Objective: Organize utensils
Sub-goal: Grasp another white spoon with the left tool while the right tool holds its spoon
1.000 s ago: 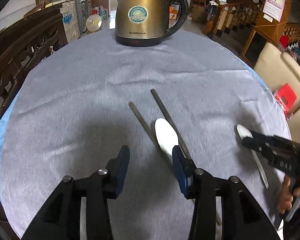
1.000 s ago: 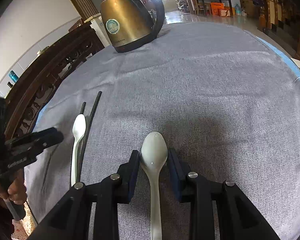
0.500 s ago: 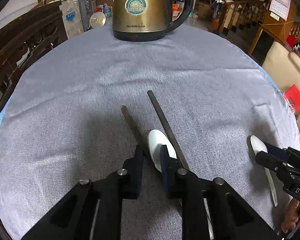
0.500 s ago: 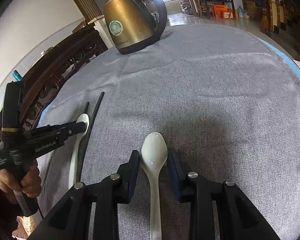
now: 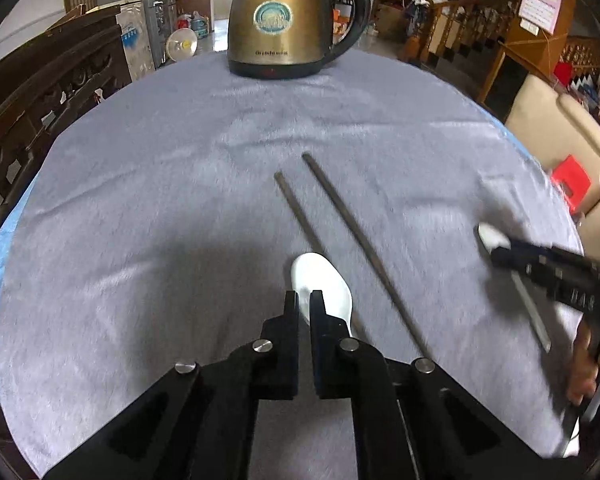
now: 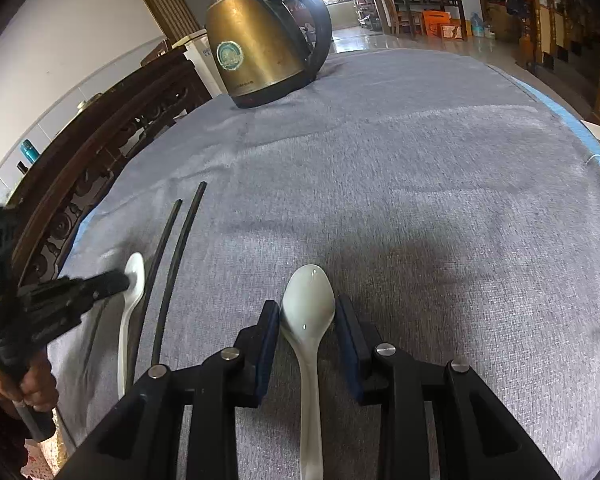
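The left gripper point(image 5: 304, 300), wide apart a second ago, now stands closed, pinching the rim of a white spoon point(image 5: 328, 280). The right gripper point(image 6: 307, 312) straddles a second spoon point(image 6: 308, 300), pads apart from it. Two chopsticks point(image 5: 340, 240) lie between the spoons; one kettle point(image 5: 276, 20) stands far back on the grey cloth point(image 5: 160, 200).

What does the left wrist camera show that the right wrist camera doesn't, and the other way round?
Only the left wrist view shows the beige armchair and the wall calendar. Only the right wrist view shows a blue bottle by the white wall. Both show the bronze kettle, two dark chopsticks, two white spoons and both grippers: the left gripper shut, the right gripper straddling its spoon.
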The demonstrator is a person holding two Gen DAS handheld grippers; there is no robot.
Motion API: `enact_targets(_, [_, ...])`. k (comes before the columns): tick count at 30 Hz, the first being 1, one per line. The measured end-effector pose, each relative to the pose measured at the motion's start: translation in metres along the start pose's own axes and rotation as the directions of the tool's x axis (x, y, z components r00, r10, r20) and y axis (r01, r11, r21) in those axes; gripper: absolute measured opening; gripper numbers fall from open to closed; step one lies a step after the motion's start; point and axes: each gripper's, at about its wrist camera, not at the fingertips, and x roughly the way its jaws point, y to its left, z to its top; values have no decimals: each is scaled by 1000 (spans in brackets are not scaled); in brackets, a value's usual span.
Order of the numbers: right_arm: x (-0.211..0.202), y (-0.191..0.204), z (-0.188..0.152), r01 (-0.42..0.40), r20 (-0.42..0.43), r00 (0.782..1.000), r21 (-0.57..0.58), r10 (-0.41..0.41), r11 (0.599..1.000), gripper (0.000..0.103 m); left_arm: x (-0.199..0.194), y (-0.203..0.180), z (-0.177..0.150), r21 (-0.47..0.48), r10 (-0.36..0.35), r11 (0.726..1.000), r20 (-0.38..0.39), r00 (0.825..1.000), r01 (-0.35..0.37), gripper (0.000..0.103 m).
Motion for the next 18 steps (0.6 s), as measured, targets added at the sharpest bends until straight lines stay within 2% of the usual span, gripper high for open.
enact_targets(5, [-3, 1, -4, 2, -10, 1000, -5, -2, 1000, 34, -1, 7, -19, 1, 8, 1000, -40, 999, -7, 5])
enact_targets(10, [-8, -3, -6, -8, -51, 999, 4, 9, 1000, 34, -7, 16, -22, -39, 1, 999, -31, 1000, -2, 5])
enact_targets(12, [-9, -5, -5, -22, -76, 997, 12, 23, 1000, 34, -8, 17, -18, -52, 0, 999, -34, 999, -1, 10])
enact_targets(13, [-9, -7, -4, -30, -88, 996, 15, 31, 999, 34, -6, 17, -15, -57, -7, 998, -34, 999, 5, 18])
enact_targets(14, [-8, -8, -2, -39, -101, 994, 20, 41, 999, 34, -6, 17, -12, -65, -9, 998, -34, 999, 7, 32])
enact_targets(16, [-8, -11, 1, -49, -123, 991, 32, 53, 998, 35, -4, 18, -6, -85, -6, 996, -25, 1000, 3, 49])
enact_targets(18, [-6, -9, 6, -39, -150, 988, 25, 43, 999, 43, -2, 18, 3, -108, -7, 994, -15, 1000, 5, 50])
